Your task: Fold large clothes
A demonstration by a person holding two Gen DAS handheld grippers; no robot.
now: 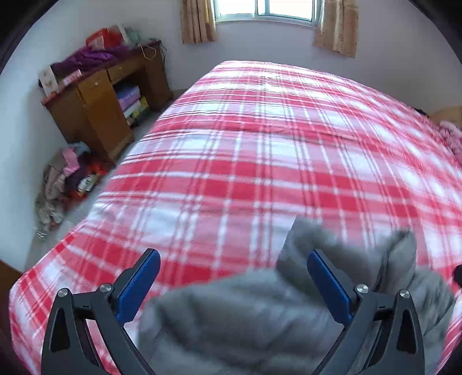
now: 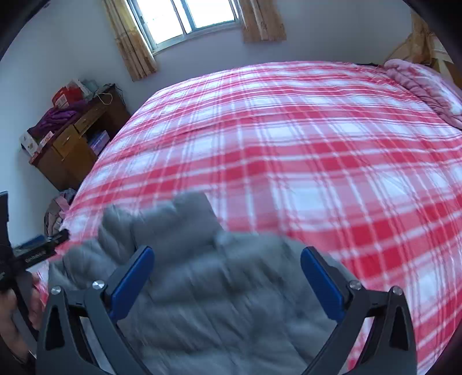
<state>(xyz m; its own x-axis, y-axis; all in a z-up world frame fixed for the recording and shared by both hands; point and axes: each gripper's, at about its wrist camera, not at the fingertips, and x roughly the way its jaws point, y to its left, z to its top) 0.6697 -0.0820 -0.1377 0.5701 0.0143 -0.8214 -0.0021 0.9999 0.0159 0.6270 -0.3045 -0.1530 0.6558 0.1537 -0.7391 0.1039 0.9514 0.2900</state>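
Daylight is poured in from the window (image 1: 268, 10) at the far wall – its panes are blown out to white glare. The plaid bedspread (image 1: 274, 138) is evenly lit, shadows soft. Near the lens the grey garment (image 2: 219, 288) is smeared by motion blur, and straight lines are bowed toward black, vignetted corners.

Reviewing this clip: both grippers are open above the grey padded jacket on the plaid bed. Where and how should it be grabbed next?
Probably at the grey jacket's far edge, where a quilted flap rises off the plaid sheet. Come from above and the near side, one pad under the raised edge. The puffy middle looks too thick to pinch. Blur hides the seams, so this is tentative.
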